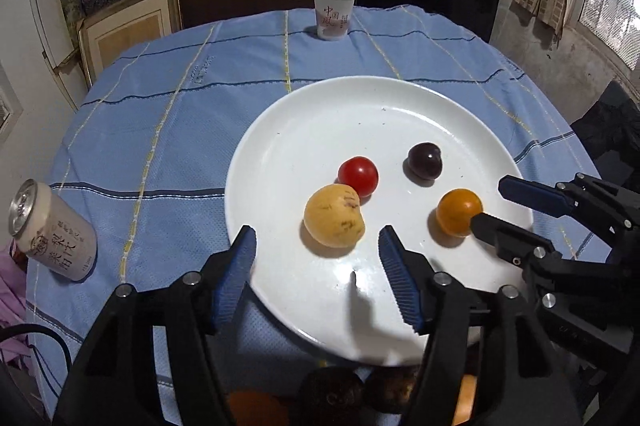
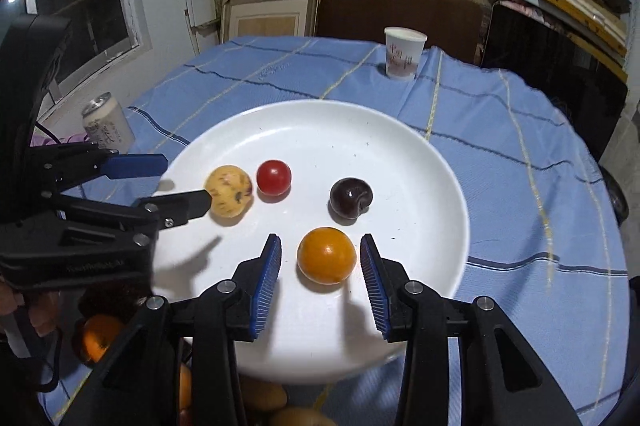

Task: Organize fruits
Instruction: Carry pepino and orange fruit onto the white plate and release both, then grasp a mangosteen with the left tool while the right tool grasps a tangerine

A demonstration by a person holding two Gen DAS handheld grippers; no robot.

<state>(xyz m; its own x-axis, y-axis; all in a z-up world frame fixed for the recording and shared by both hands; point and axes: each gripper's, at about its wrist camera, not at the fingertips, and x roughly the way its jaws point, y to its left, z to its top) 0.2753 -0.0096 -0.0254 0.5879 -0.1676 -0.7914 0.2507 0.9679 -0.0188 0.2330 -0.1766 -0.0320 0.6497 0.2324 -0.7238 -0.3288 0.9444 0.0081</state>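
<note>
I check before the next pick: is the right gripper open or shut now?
Open. The right gripper has both blue pads apart, flanking the orange fruit on the white plate without touching it.

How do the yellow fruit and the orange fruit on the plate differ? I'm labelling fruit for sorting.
The yellow fruit is pale, speckled with brown marks and slightly egg-shaped; the orange fruit is deep orange, smooth, glossy and rounder. The yellow fruit lies ahead of the open left hand-held gripper; the orange fruit sits between the fingers of the open right hand-held gripper, ungripped. Both rest on the white plate.
</note>
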